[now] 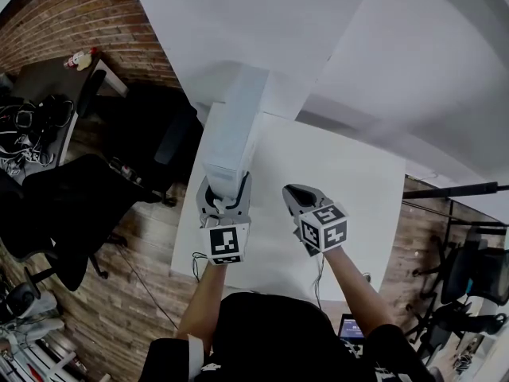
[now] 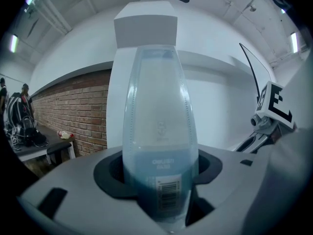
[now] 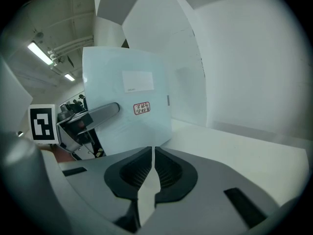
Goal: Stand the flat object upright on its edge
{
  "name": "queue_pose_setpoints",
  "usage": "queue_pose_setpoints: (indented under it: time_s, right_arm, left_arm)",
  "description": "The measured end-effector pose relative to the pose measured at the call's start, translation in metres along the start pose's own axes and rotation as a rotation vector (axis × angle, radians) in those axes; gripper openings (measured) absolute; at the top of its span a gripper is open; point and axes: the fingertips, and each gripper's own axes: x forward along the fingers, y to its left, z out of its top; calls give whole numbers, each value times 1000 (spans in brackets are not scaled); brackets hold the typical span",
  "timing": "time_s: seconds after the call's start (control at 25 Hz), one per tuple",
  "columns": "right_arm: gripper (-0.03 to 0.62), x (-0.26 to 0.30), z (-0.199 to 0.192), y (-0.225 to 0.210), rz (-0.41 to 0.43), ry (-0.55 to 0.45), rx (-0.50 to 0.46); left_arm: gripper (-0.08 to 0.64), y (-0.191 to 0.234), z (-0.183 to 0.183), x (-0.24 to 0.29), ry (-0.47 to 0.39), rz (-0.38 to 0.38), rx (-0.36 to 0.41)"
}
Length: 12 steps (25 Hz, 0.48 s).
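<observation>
Left tool [image 1: 225,191]: jaws spread wide and clamped across the thickness of the flat case [image 1: 235,134], a translucent pale-blue file case, one jaw flat on each broad face; the case stands over the left part of the desk [image 1: 350,181], near the desk's near edge; its broad faces are vertical, slightly tilted; its thin upper edge runs straight ahead of the left tool, along the tool's pointing line toward the far side of the desk; no view settles whether the lower edge touches the desk or hangs just above it.

Right tool [image 1: 296,193]: jaws pressed together with nothing between them; it sits over the middle of the desk, apart from the case and facing its right broad face; the left tool is thus the nearer, being the holder.

Judgement: the coming move turns on the lower edge meeting the desk squarely before the left tool lets go; the right tool is placed to steady the broad face.

Writing: pale print [image 2: 162,163] on the narrow edge, a short word over digits, too blurred to read; a barcode sticker [image 2: 167,196] below it; on the broad face a blank-looking white label [image 3: 137,81] and a small red-printed sticker [image 3: 142,107], illegible.
</observation>
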Motion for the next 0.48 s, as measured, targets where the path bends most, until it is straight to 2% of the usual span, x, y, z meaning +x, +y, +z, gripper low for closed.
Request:
queue_pose_setpoints:
  time_s: [0.48]
  right_arm:
    - [52,5,-5,1,9,11,5]
  left_arm:
    - [283,0,-10,2,1,-13,8]
